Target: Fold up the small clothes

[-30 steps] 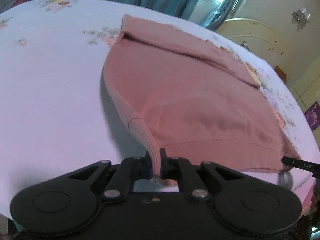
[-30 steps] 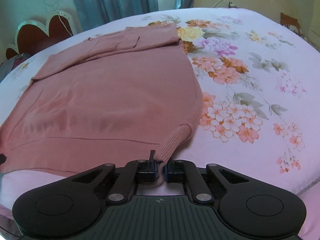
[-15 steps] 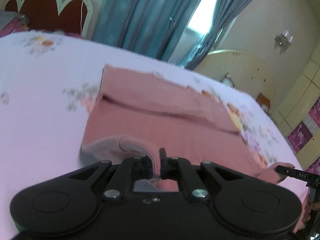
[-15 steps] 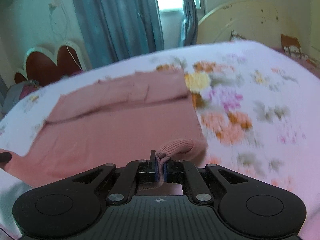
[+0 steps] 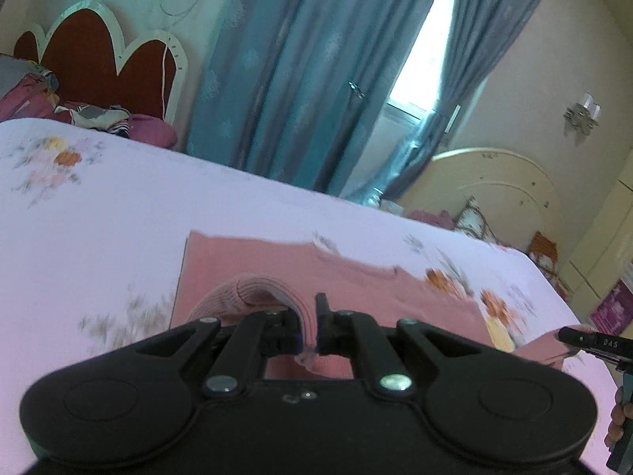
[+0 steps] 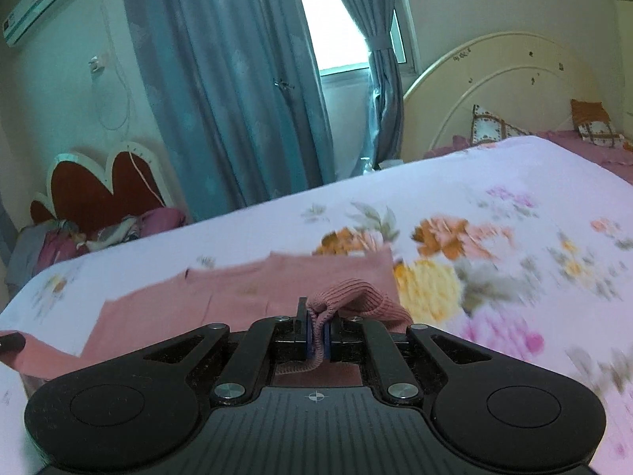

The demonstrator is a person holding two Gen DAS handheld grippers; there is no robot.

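A dusty-pink knit sweater (image 5: pixel 356 281) lies on the floral bedsheet, its near part lifted and carried over its far part. My left gripper (image 5: pixel 307 330) is shut on the ribbed hem at the garment's left corner, which bulges up over the fingers. In the right wrist view the same sweater (image 6: pixel 245 289) stretches to the left, and my right gripper (image 6: pixel 315 334) is shut on the ribbed hem at the right corner. The right gripper's tip (image 5: pixel 593 342) shows at the right edge of the left wrist view, still pinching cloth.
The pale floral bedsheet (image 6: pixel 494 245) spreads around the sweater. Past the bed hang teal curtains (image 5: pixel 308 79), with a red scalloped headboard (image 5: pixel 103 63) and piled clothes at the left and a cream headboard (image 6: pixel 506 79) at the right.
Both grippers rose and moved toward the far side of the bed, carrying the hem over the sweater's body. The visible cloth ahead shrank to a narrow strip.
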